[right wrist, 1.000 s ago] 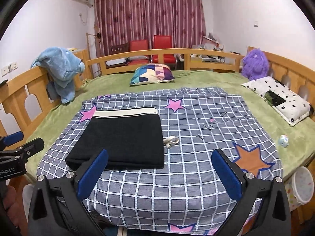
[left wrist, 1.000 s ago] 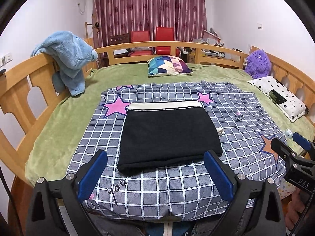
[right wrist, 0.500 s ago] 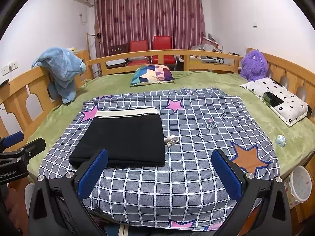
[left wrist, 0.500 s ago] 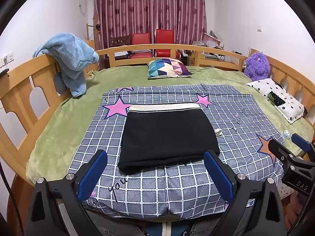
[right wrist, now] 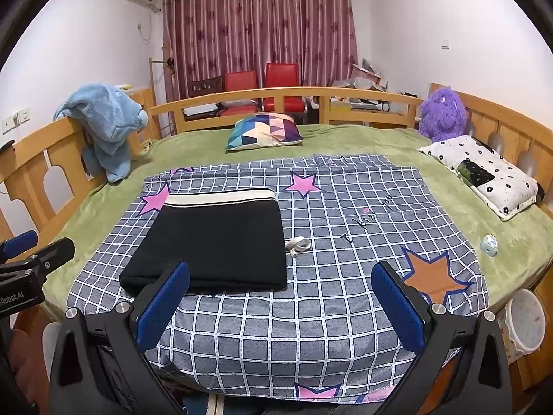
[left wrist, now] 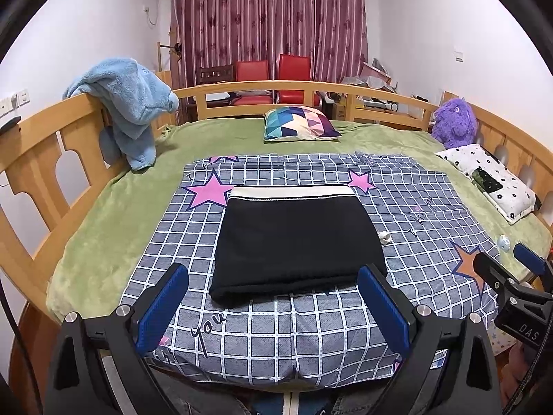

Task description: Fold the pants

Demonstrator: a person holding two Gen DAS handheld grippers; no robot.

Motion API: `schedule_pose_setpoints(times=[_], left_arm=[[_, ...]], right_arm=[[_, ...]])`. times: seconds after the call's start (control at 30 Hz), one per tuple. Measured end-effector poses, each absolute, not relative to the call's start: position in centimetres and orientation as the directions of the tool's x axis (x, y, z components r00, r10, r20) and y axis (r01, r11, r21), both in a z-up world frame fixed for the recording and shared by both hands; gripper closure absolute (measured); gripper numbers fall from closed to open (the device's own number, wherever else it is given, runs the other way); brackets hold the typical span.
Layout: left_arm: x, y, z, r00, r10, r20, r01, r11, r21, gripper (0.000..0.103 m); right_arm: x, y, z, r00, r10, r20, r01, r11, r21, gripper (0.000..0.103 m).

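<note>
The black pants [left wrist: 293, 242] lie folded into a flat rectangle on the checked blanket [left wrist: 311, 328] on the bed, pale waistband at the far edge. The left gripper [left wrist: 273, 306] hangs straight before their near edge, jaws spread wide and empty. The right gripper [right wrist: 280, 306], equally spread, sits off to their right, so the left looks nearer.
</note>
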State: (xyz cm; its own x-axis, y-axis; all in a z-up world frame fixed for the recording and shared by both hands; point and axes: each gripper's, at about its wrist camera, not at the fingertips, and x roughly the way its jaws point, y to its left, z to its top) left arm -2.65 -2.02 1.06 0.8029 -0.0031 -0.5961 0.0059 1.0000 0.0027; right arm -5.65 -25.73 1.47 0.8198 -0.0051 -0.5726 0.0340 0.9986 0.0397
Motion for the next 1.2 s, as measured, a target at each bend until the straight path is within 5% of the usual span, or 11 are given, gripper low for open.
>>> schedule_pose_setpoints(times=[1.2], left_arm=[[-3.06,-2.1,1.33,0.81,-0.001,-0.586,0.003,1.0,0.003,0.004]], right_arm=[[-5.78,-24.94,1.74,0.827,0.001,-0.562,0.031,0.998,0.049,0.0]])
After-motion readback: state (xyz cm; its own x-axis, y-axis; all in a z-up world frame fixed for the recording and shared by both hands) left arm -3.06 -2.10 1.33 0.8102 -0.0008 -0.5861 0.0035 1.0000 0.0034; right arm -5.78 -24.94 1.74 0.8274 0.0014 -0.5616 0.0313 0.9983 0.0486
